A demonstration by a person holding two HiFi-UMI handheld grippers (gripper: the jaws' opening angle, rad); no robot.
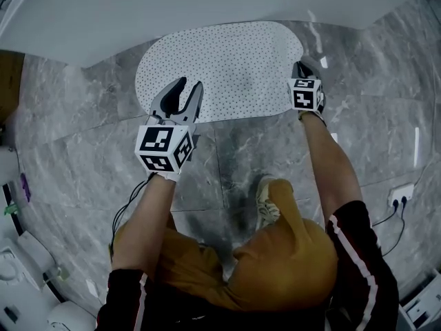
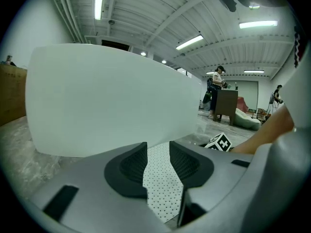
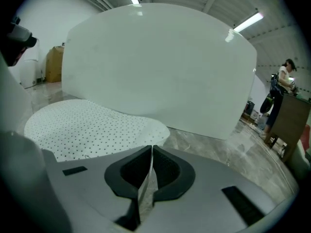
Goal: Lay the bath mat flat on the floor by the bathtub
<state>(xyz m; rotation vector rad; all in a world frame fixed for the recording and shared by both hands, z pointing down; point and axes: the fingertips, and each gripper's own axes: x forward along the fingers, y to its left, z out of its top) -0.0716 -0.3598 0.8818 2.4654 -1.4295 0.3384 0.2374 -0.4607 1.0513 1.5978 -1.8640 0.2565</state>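
By one bathtub (image 1: 207, 12), right claw (image 1: 301, 67) pinches one mat (image 1: 227, 67), left claw (image 1: 189, 85) gapes.

Looking steeply down from head height onto the mat (image 1: 220, 67), tub (image 1: 207, 5) and floor (image 1: 83, 185), while riding low on the left gripper (image 1: 189, 85) and right gripper (image 1: 301, 66), facing along the jaws at the close tub wall, sharing mat and tub throughout.

floor (image 1: 83, 157): grey marble tile | on it: dotted bath mat (image 1: 227, 67), white bathtub (image 1: 172, 12)
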